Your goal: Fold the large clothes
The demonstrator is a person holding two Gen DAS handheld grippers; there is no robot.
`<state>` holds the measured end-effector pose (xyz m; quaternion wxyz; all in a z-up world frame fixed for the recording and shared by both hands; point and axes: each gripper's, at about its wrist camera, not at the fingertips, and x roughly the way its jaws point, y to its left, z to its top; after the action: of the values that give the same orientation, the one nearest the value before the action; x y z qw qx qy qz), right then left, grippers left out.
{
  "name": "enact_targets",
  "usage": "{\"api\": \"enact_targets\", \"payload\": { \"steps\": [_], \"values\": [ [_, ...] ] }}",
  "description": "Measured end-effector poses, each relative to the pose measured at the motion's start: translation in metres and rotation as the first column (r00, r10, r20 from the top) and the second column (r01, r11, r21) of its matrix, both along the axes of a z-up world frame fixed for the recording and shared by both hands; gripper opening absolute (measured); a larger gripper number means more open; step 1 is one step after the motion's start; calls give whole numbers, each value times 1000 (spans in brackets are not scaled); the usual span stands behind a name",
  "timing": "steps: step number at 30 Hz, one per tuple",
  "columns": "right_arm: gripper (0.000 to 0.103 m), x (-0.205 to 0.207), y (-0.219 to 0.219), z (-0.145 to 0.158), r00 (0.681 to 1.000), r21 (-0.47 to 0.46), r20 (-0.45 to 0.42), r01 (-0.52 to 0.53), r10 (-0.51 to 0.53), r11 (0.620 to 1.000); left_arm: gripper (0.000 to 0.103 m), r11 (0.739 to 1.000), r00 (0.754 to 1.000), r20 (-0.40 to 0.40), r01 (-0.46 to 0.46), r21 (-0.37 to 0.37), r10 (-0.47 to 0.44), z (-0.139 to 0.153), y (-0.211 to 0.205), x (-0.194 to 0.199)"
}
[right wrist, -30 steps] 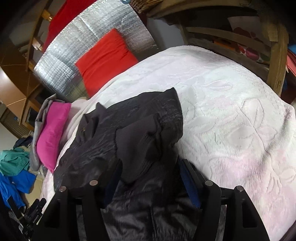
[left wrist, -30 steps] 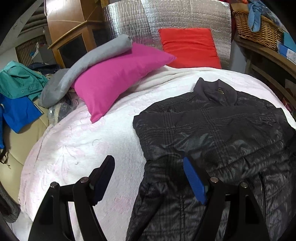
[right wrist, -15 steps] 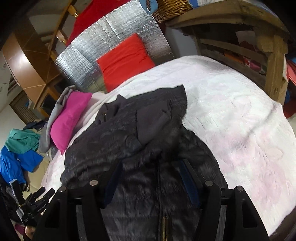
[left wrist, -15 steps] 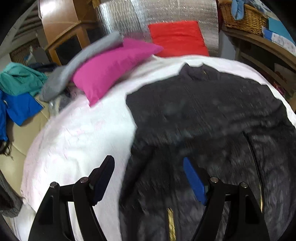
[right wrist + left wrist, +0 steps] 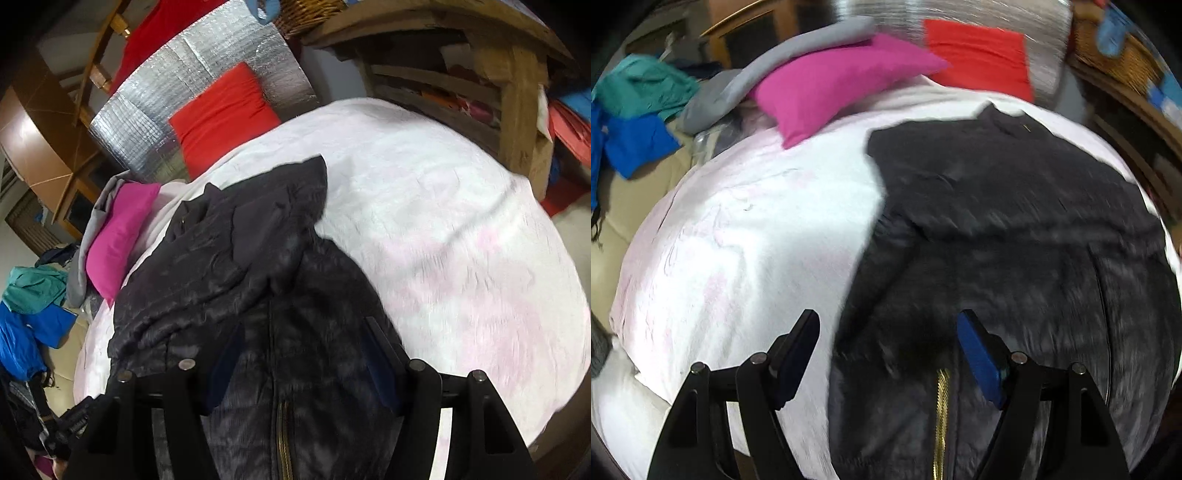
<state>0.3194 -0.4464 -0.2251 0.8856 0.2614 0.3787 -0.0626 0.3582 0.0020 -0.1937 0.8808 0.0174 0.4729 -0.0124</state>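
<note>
Dark padded jacket (image 5: 1015, 229) lies spread on the white bedspread (image 5: 757, 229), collar toward the pillows, hem toward the person. Gold zipper (image 5: 940, 417) runs up from the hem at the near edge. In the right wrist view one sleeve (image 5: 280, 206) is folded in across the jacket's chest.

Left gripper (image 5: 886, 354): jaws spread wide, nothing between the pads. It hangs above the jacket's left hem edge; one finger is over bare bedspread, the blue-padded finger (image 5: 979, 362) over the jacket fabric. Cannot tell whether either tip touches the cloth; the picture is blurred.

Right gripper (image 5: 303, 362): jaws apart, over the jacket's lower front, zipper line between the fingers. The dark fabric fills the gap, but no pinched fold is visible.

Pink pillow (image 5: 842, 81) and red pillow (image 5: 979, 55) sit at the head of the bed, a grey garment (image 5: 798, 48) lying across the pink one. Teal and blue clothes (image 5: 635, 110) lie heaped off the bed's left side. Wicker basket (image 5: 1123, 62) stands on the wooden shelf at right.
</note>
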Motion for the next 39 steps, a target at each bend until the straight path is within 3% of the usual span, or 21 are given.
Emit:
{"api": "enact_targets", "payload": {
  "steps": [4, 6, 8, 10, 16, 23, 25, 26, 27, 28, 32, 35, 39],
  "values": [
    [68, 33, -6, 7, 999, -16, 24, -29, 30, 999, 77, 999, 1000, -20, -18, -36, 17, 0, 10, 42],
    [69, 56, -12, 1, 999, 23, 19, -42, 41, 999, 77, 994, 998, -64, -34, -100, 28, -8, 22, 72],
    [70, 78, -17, -8, 999, 67, 14, -47, 46, 997, 77, 975, 994, -100, -66, -213, 46, -16, 32, 95],
    [71, 100, -25, -20, 1000, 115, 3, -31, 31, 993, 77, 927, 992, -110, -98, -362, 62, -25, 47, 116],
    [71, 148, -40, -54, 1000, 248, -18, 13, -9, 969, 77, 876, 983, -145, -166, -454, 112, -46, 56, 164],
    [72, 183, -26, -66, 999, 215, -39, -1, 9, 977, 77, 900, 993, -119, -76, -429, 27, -45, 30, 198],
    [70, 186, -24, -66, 999, 202, -38, 2, 6, 979, 63, 893, 992, -123, -59, -447, 4, -47, 22, 205],
    [69, 188, -24, -65, 999, 194, -39, 4, 4, 981, 46, 881, 991, -137, -55, -470, -11, -49, 18, 207],
    [62, 189, -22, -65, 999, 175, -44, 5, 3, 985, 43, 878, 990, -144, -60, -475, -10, -50, 16, 211],
    [55, 191, -20, -64, 999, 145, -47, 5, 2, 989, 42, 886, 991, -135, -63, -459, 0, -49, 12, 211],
    [36, 186, -14, -54, 999, 63, -35, -6, 9, 998, 20, 925, 996, -83, -18, -379, -15, -37, -9, 205],
    [30, 177, -9, -35, 1000, 3, 19, -11, 11, 1000, 17, 949, 999, -15, 29, -314, -35, -20, -21, 197],
    [28, 163, -2, -12, 996, -52, 88, -12, 17, 999, 16, 952, 995, 75, 86, -295, -67, 5, -30, 184]
  ]
}}
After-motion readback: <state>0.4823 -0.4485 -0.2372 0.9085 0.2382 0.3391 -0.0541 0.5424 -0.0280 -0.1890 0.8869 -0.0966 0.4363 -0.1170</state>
